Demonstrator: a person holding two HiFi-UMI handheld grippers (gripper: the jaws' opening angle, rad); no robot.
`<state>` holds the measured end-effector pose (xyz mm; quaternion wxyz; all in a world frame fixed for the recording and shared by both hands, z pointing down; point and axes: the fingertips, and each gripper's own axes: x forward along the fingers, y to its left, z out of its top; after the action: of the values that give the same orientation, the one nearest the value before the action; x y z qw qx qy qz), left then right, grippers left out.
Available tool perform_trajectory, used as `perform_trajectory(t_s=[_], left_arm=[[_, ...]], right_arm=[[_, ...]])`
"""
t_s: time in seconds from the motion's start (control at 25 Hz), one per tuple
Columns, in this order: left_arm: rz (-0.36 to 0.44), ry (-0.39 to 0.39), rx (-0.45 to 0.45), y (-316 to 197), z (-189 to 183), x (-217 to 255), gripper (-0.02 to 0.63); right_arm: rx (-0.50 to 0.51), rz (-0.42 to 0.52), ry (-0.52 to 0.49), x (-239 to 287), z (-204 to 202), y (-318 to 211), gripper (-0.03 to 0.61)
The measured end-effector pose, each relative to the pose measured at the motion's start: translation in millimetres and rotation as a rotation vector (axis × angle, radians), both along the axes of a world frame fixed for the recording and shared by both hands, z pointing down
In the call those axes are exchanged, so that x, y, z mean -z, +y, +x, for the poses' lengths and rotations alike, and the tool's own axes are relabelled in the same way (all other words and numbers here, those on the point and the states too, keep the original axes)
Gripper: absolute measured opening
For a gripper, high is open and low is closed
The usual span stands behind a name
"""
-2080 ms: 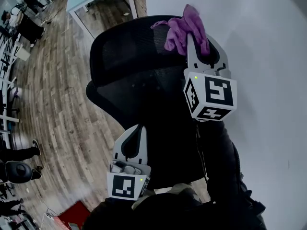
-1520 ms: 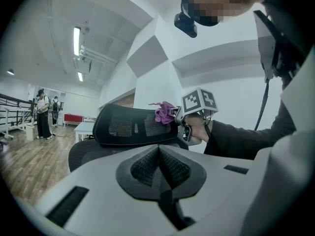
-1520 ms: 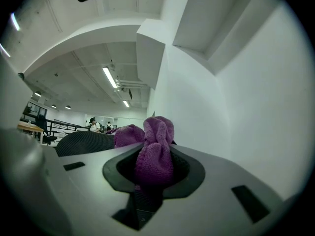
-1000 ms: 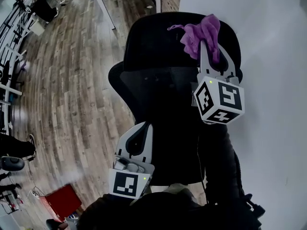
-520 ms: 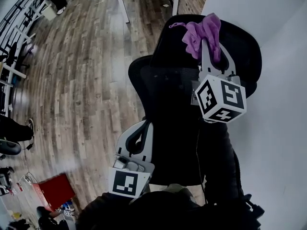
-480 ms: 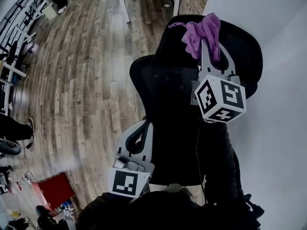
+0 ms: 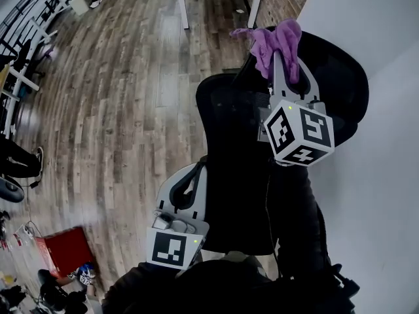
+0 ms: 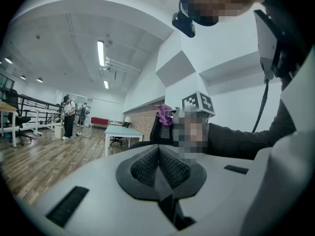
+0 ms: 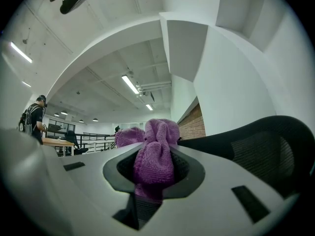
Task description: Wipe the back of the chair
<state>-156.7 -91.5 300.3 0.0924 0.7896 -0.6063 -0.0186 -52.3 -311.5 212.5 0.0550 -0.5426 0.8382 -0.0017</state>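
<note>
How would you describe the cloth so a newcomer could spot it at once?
Find the black mesh office chair beside the white wall. Near its top, the right gripper is shut on a bunched purple cloth. It is the only purple, fuzzy thing in view; the left gripper is shut on nothing.

the cloth (image 7: 263, 43) is fuzzy purple terry; the chair (image 7: 226, 129) back is matt black mesh; the floor (image 7: 111, 110) is wood plank, faintly glossy.

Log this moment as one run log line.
right gripper: shut on purple cloth | cloth: beside chair top, contact unclear | left gripper: shut, empty
</note>
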Motion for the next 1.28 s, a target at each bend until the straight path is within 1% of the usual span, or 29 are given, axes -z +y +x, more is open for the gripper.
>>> perform_trajectory(t_s=[0.2,0.32,0.52,0.6,0.68,0.76,0.84,0.96,1.12,1.28], left_arm=[[0.01,-0.001,0.019,4.3,-9.3,4.9,0.009],[0.005,-0.008,0.024,8.8,-13.3,4.8,0.009],[-0.018,-0.022,0.01,7.3,-11.5,-6.0,0.009],[0.004,-0.043,-0.009,2.7,-8.1,-5.7,0.009],[0.049,-0.074,-0.03,1.2,-3.4,-1.7,0.009],[0.031,-0.089,-0.036,3.9,-0.1,-4.7,0.009],[0.031,-0.089,-0.046,4.8,3.3,-3.1,0.009],[0.007,-0.099,-0.046,5.6,4.3,-7.0,0.009],[0.007,-0.097,-0.056,-0.1,10.9,-3.9,0.009],[0.002,-0.096,-0.077,-7.5,22.6,-11.2,0.009]], right_arm=[[0.051,0.033,0.02,10.8,-23.1,8.0,0.083],[0.054,0.042,0.039,11.1,-29.9,12.1,0.083],[0.052,0.037,0.024,-5.6,-26.8,17.6,0.083],[0.059,0.025,0.024,-15.6,-27.5,20.1,0.083],[0.066,0.012,0.024,-24.1,-26.0,25.6,0.083],[0.069,0.009,0.025,-27.0,-23.4,30.8,0.083],[0.068,0.013,0.028,-24.8,-21.4,31.5,0.083],[0.063,0.016,0.044,-21.1,-18.3,27.7,0.083],[0.05,0.012,0.06,-17.6,-7.8,21.7,0.083],[0.032,0.004,0.063,-24.4,5.5,13.7,0.083]])
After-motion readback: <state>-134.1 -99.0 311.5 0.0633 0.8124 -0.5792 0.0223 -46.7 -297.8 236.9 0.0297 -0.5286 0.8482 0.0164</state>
